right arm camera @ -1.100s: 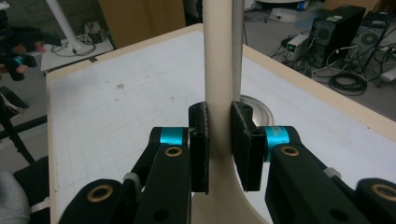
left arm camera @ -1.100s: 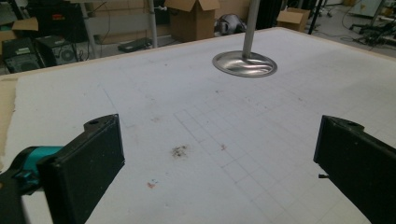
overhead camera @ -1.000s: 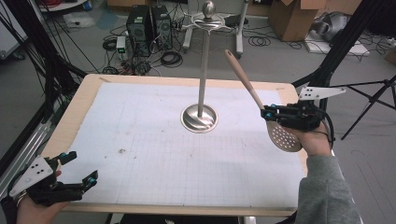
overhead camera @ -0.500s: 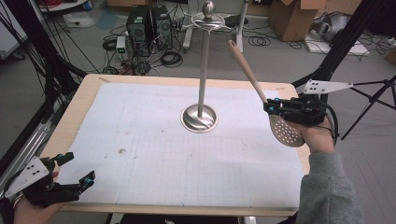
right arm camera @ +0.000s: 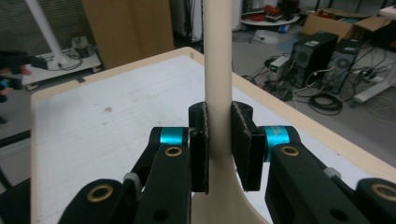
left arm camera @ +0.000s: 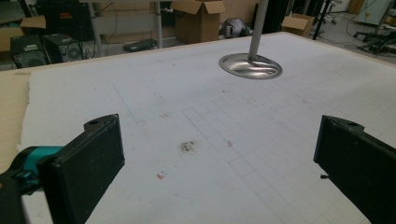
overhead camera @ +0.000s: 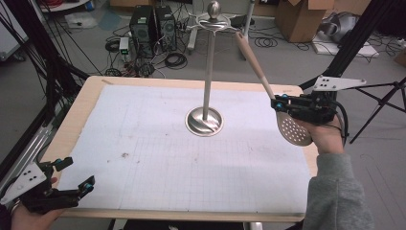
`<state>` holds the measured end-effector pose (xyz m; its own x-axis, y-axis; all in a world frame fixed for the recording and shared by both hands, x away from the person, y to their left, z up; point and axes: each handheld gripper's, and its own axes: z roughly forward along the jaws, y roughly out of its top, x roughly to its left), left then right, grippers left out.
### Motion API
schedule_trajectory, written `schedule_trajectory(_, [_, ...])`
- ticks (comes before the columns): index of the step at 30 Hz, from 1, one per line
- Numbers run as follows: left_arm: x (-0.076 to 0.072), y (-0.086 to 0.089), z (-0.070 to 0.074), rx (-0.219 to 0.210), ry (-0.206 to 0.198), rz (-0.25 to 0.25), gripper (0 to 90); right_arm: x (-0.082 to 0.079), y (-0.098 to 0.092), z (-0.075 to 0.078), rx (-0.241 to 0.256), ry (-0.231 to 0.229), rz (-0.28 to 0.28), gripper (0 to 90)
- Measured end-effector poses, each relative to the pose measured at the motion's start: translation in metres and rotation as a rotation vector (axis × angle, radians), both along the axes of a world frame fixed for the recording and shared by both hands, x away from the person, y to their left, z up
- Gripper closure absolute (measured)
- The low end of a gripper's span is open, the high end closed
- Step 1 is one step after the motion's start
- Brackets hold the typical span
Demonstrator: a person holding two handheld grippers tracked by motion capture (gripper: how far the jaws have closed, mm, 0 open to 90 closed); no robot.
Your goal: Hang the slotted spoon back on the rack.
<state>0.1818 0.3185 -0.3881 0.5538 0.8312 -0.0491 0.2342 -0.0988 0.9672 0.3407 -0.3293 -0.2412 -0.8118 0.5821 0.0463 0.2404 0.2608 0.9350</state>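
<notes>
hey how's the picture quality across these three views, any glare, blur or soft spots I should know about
High view: even room light, faint glare on the stand's steel base, only soft shadows. Left gripper view: the left claw looms large and slightly soft, with the mat sharper. Right gripper view: the right claw and spoon handle are sharp, while the background computers are mildly blurred.

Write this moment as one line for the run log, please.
right gripper: shut on slotted spoon, handle up toward stand | left gripper: open, holds nothing, near table corner
</notes>
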Motion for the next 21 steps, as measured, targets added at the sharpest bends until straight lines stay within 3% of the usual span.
schedule_trajectory(5, [-0.0001, 0.0008, -0.0005, 0.0, 0.001, 0.002, 2.0, 0.002, 0.0013, 0.0021, 0.008, -0.017, -0.005, 78.2])
schedule_trajectory(21, [-0.0009, 0.0029, -0.0006, -0.002, 0.0, 0.005, 2.0, 0.0095, 0.0014, 0.0066, 0.034, 0.004, -0.023, 78.2])
